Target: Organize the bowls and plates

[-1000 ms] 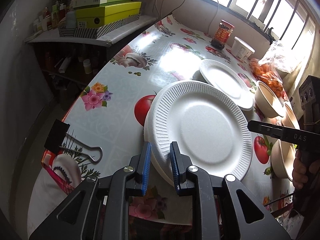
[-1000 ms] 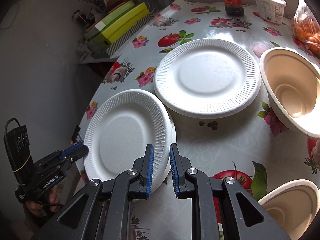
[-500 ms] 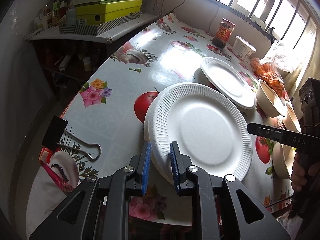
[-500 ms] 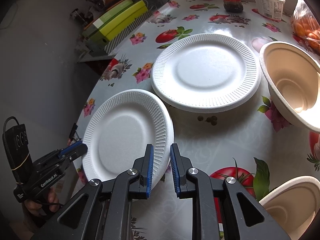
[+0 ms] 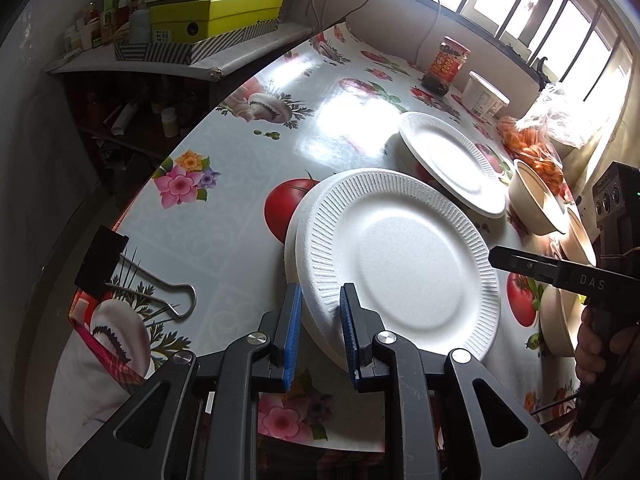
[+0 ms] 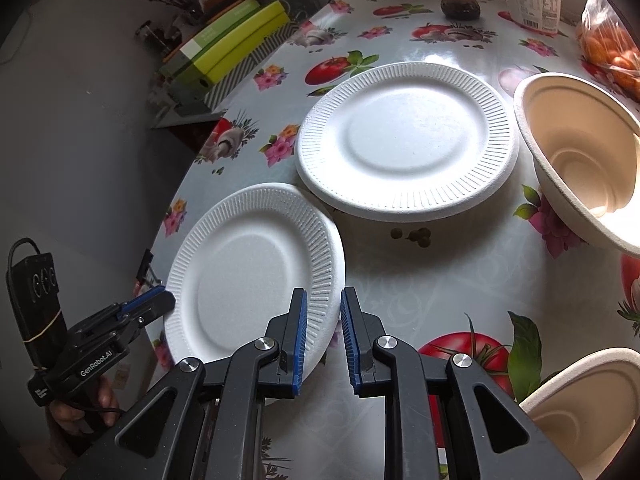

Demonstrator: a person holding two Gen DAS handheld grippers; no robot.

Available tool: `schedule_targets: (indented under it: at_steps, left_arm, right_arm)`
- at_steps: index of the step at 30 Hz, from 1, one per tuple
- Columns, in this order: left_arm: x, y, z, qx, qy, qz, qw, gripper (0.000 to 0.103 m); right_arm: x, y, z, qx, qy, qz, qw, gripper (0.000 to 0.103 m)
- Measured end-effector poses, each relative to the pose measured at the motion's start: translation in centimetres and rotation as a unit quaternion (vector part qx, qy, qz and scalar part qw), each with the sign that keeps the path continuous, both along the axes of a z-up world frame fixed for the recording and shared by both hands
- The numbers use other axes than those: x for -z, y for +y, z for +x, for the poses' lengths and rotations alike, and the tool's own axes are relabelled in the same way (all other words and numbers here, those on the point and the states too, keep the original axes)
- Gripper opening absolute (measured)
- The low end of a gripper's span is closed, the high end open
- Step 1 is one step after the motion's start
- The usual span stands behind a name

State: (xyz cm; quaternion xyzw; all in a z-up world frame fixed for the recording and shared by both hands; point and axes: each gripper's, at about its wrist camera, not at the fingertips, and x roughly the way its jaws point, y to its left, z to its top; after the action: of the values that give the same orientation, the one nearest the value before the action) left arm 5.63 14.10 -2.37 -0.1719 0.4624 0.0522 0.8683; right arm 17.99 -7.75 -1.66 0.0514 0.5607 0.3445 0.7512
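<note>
A white foam plate is lifted and tilted above the table's near corner, with another plate's rim showing under it. My left gripper straddles its near rim and holds it. My right gripper is at the opposite rim, jaws slightly apart, with the rim against the left pad only. A second white plate lies flat further in. Beige bowls stand to the right.
A floral tablecloth covers the table. A binder clip lies at the near left edge. A sauce jar, a white tub and a bag of oranges stand at the back. Boxes sit on a side shelf.
The near plate has risen and tilted off the stack as my left gripper lifted its rim. The right gripper stays at the opposite rim.
</note>
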Motion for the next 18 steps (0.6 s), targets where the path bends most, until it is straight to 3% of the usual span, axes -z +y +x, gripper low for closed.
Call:
schedule_targets:
  at_steps: [11,18]
  left_arm:
    - [0.03,0.74,-0.31,0.005,-0.008,-0.013,0.9999,0.023]
    - [-0.24,0.37,-0.17,0.02,-0.015,-0.016,0.9996,0.039]
  right_arm:
    - [-0.07,0.33,-0.14,-0.002,-0.001,0.0,1.0,0.018]
    - [-0.05,0.44,-0.15,-0.002,0.001,0.004,1.0,0.018]
